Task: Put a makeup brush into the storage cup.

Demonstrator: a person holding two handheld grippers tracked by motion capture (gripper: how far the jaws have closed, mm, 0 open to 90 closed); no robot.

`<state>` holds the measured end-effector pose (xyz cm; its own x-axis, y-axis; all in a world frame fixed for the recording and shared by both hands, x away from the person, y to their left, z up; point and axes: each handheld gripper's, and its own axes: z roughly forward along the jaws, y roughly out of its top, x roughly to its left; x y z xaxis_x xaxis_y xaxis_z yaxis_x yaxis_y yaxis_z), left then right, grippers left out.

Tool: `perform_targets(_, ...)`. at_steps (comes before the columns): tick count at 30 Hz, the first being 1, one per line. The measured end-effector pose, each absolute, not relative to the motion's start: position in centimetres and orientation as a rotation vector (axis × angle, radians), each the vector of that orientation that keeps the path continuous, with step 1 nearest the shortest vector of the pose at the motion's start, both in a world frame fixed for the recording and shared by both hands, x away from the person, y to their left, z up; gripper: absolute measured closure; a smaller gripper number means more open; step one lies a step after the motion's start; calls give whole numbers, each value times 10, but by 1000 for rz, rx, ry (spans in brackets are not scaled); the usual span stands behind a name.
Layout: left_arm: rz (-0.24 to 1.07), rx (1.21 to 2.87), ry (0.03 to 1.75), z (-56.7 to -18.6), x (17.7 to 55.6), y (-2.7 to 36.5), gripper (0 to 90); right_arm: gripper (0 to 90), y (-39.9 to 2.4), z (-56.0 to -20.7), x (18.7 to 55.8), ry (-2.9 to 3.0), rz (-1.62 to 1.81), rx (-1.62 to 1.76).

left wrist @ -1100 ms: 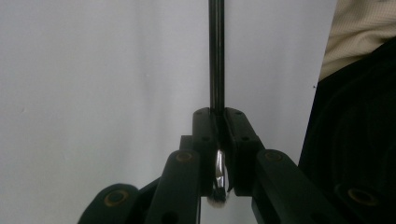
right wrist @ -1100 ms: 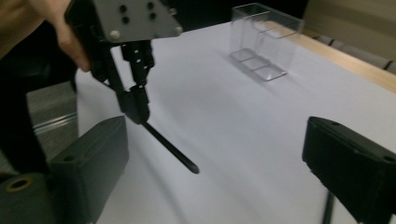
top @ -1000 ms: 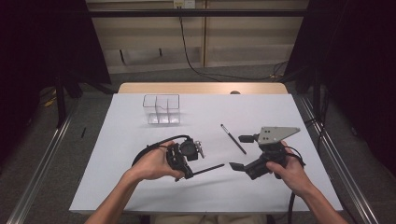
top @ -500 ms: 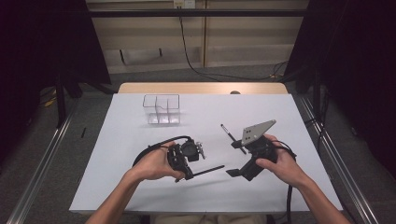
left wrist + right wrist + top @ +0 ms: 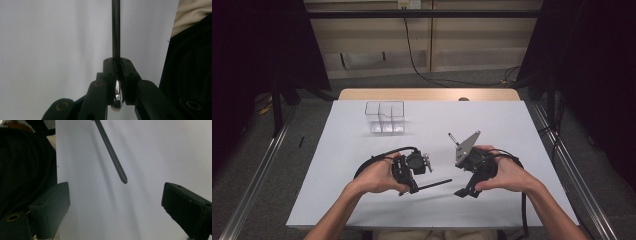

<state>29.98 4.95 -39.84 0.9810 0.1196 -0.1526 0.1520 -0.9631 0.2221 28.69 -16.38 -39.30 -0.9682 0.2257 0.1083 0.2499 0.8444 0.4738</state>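
Handover step, by the look of it. Left gripper [image 5: 412, 172] clenched on a thin black brush [image 5: 115, 30], handle pointing right over the near table [image 5: 362, 200]. Right gripper [image 5: 115, 202] spread wide, just been narrowing, nothing between. Next: slide over handle tip, then clamp.

Lab rig: white-covered table [image 5: 362, 200], dark curtains [image 5: 257, 50], floor rails [image 5: 252, 190].
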Motion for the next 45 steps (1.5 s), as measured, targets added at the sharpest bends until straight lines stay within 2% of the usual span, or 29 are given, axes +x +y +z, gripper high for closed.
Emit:
perform_targets(5, -224, 2906, 171, -398, 300, 49, 837, 114, -161, -400, 291, -2989, -656, -390)
perform_targets(9, -240, 2903, 188, -400, 300, 48, 837, 212, -155, -407, 293, -3000, -541, -370)
perform_targets(11, -224, 2899, 199, -401, 299, 47, 837, 220, -154, -407, 293, -3004, -542, -366)
perform_targets(15, -244, 2903, 176, -400, 299, 48, 837, 329, -153, -408, 295, -3001, -553, -338)
perform_targets(17, -229, 2895, 190, -401, 298, 47, 837, 338, -153, -408, 295, -3004, -549, -341)
perform_targets(18, -239, 2888, 185, -401, 298, 46, 837, 421, -153, -409, 295, -3035, -589, -303)
perform_targets(19, -241, 2900, 170, -400, 298, 45, 837, 450, -152, -408, 294, -3038, -596, -289)
perform_targets(26, -231, 2895, 160, -400, 296, 43, 837, 517, -148, -413, 295, -3027, -592, -248)
perform_targets(28, -250, 2898, 154, -400, 296, 41, 837, 598, -146, -414, 296, -3033, -595, -236)
perform_targets(39, -235, 2900, 133, -401, 295, 40, 837, 697, -136, -419, 293, -3000, -588, -184)
perform_targets(45, -272, 2902, 127, -402, 295, 41, 837, 769, -132, -421, 293, -2999, -597, -155)
